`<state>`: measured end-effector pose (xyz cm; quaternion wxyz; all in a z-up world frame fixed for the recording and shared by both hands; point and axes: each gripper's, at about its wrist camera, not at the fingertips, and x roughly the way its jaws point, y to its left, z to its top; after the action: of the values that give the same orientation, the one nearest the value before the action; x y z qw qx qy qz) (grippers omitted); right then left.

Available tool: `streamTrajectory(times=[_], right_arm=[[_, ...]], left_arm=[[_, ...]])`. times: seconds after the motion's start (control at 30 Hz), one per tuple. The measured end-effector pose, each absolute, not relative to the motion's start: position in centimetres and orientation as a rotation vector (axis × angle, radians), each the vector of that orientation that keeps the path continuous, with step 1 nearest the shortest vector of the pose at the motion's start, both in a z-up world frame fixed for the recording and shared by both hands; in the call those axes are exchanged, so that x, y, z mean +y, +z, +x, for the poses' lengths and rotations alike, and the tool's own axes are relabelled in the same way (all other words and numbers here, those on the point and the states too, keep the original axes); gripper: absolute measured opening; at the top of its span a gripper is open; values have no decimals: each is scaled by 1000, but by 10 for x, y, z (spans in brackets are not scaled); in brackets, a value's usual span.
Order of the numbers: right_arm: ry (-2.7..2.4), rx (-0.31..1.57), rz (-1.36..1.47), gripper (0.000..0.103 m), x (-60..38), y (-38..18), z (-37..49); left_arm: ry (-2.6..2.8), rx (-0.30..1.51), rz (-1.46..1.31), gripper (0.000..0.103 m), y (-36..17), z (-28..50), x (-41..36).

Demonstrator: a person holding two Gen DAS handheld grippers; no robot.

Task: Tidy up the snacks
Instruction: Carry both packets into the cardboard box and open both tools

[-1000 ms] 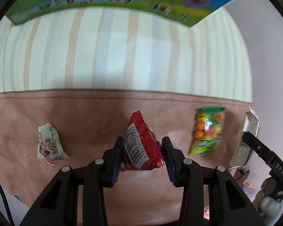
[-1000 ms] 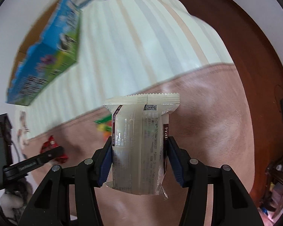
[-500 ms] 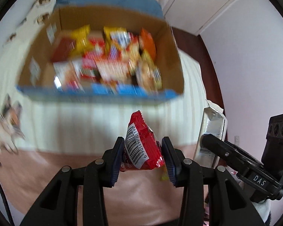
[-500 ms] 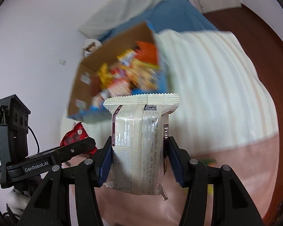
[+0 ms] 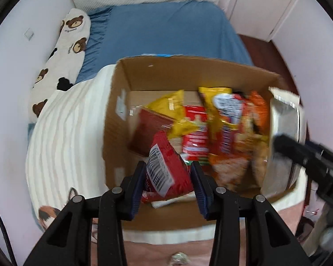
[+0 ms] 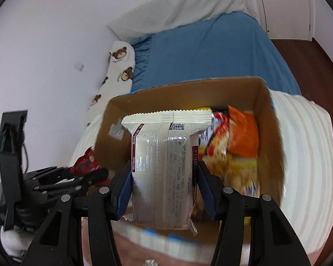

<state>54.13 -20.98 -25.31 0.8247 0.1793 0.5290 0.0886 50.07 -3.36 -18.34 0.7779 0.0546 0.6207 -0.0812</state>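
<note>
My left gripper (image 5: 167, 180) is shut on a small red snack packet (image 5: 164, 168) with a white barcode label, held over the near left part of an open cardboard box (image 5: 126, 84). The box holds several yellow, red and orange snack bags (image 5: 222, 119). My right gripper (image 6: 164, 184) is shut on a tall silvery-white packet (image 6: 164, 166), held above the box (image 6: 270, 119). That packet (image 5: 284, 119) shows at the box's right edge in the left wrist view, with the right gripper's black body (image 5: 310, 155) beside it. The left gripper (image 6: 55, 177) and its red packet (image 6: 84, 161) show at the left of the right wrist view.
The box stands on a cream striped blanket (image 5: 62, 137) on a bed with a blue sheet (image 5: 166, 28). A bear-print pillow (image 5: 62, 51) lies along the white wall. A pink blanket (image 5: 166, 252) covers the near end. Dark wooden floor (image 6: 322, 62) lies right of the bed.
Both grippers have risen from the pink blanket and travelled forward to above the open box, each still holding its packet. The loose packets on the blanket have dropped out of view.
</note>
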Motion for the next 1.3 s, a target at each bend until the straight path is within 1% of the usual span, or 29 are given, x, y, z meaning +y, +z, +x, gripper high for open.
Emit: streamTrajectory(times=[0.13, 0.37, 0.4, 0.43, 0.47, 0.5, 0.53, 0.57, 0.6, 0.63, 0.83, 0.9, 0.93, 0.97, 1.3], right_arm=[[151, 1178, 341, 57, -203, -279, 587], [131, 1246, 337, 58, -206, -312, 638], [131, 1278, 332, 61, -205, -319, 645], [126, 1308, 325, 74, -205, -324, 652], [119, 1319, 313, 84, -204, -327, 656], [118, 1318, 301, 94, -204, -328, 658], [123, 1310, 293, 95, -204, -328, 659], [124, 1308, 284, 95, -204, -328, 660], [124, 1309, 277, 95, -205, -328, 658], [123, 1311, 277, 95, -206, -330, 657], [77, 1312, 217, 96, -207, -329, 633], [65, 1301, 202, 96, -209, -327, 622], [54, 1296, 194, 96, -210, -325, 617], [42, 1291, 185, 96, -210, -323, 611], [-25, 1197, 149, 99, -216, -289, 547]], left_arm=[[-136, 1386, 135, 38, -204, 518, -23], [-130, 1433, 119, 38, -230, 540, -19], [-127, 1445, 120, 38, -233, 542, -19], [-129, 1455, 115, 39, -236, 544, -19], [-127, 1458, 107, 42, -237, 545, -19], [-122, 1458, 91, 43, -240, 547, -18], [-118, 1459, 81, 45, -242, 549, -17], [-118, 1460, 65, 54, -242, 550, -17], [-124, 1457, 55, 60, -242, 551, -18], [-128, 1449, 49, 71, -241, 551, -18], [-114, 1399, 54, 72, -231, 547, -23], [-109, 1384, 48, 75, -228, 545, -21], [-104, 1377, 50, 84, -226, 543, -21], [-98, 1365, 53, 91, -223, 540, -22], [-108, 1256, 67, 91, -194, 496, -31]])
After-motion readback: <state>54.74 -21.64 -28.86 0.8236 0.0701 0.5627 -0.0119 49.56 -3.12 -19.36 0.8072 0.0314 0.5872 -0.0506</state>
